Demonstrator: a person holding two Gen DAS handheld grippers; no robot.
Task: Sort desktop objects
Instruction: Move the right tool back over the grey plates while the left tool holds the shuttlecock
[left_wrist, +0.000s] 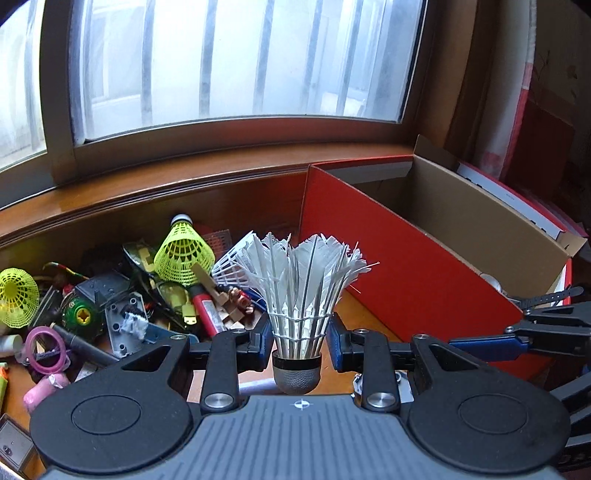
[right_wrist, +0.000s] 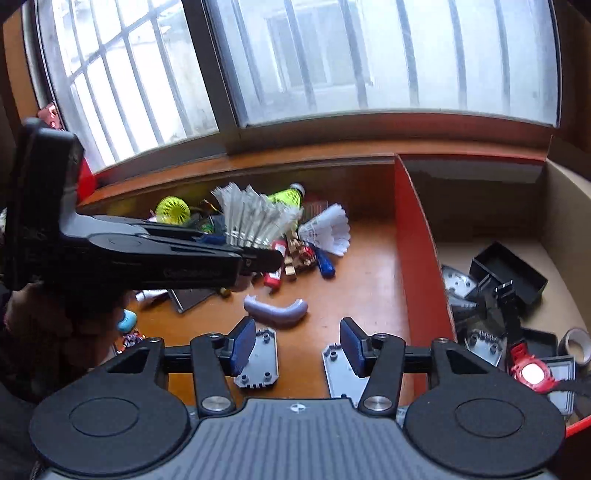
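A white feather shuttlecock (left_wrist: 301, 295) with a grey cork base stands between the blue pads of my left gripper (left_wrist: 300, 345), held above the desk; it also shows in the right wrist view (right_wrist: 255, 221). My left gripper (right_wrist: 258, 254) is seen there from the side, over the clutter. My right gripper (right_wrist: 297, 345) is open and empty above the wooden desk, over two grey plastic plates (right_wrist: 260, 360). A red cardboard box (left_wrist: 399, 266) with a brown inside stands to the right.
A pile of clutter (left_wrist: 122, 299) lies at the left: yellow-green shuttlecocks (left_wrist: 183, 254), a pink ring (left_wrist: 46, 350), a second white shuttlecock (right_wrist: 330, 229). A lilac curved piece (right_wrist: 275, 312) lies on the desk. The box (right_wrist: 413, 258) holds black trays (right_wrist: 511, 275), a red watch (right_wrist: 530, 373), tape (right_wrist: 576, 343).
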